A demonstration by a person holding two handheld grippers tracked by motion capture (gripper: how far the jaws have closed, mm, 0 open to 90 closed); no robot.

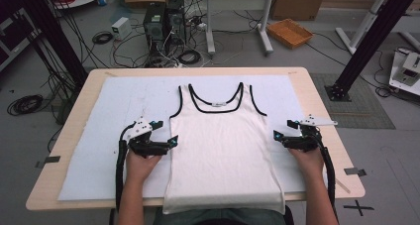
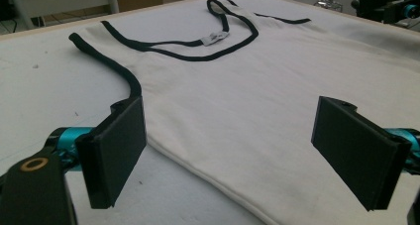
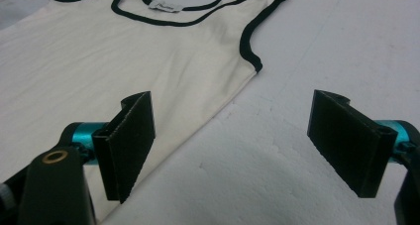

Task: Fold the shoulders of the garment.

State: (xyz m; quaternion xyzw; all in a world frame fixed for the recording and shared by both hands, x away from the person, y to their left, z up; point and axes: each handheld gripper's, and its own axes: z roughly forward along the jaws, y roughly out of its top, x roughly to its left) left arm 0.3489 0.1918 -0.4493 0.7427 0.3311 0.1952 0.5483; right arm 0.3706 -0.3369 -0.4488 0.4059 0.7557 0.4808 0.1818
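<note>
A white tank top with black trim lies flat and face up on the white cloth that covers the table, neck toward the far edge and hem hanging a little over the near edge by the person's lap. It looks smoothed out and not yet folded, so the work seems to be at its very start: no side has been lifted or turned in, and all the folding is left to do. The left claw sits at the top's left side edge, below the armhole, its jaws wide apart with the fabric edge running between them in the left gripper view, gripping nothing. The right claw sits just beside the right side edge, jaws likewise wide apart and empty; in the right gripper view the hem line passes near its left jaw. As for containers, an orange basket stands on the floor beyond the table, and it appears empty.
</note>
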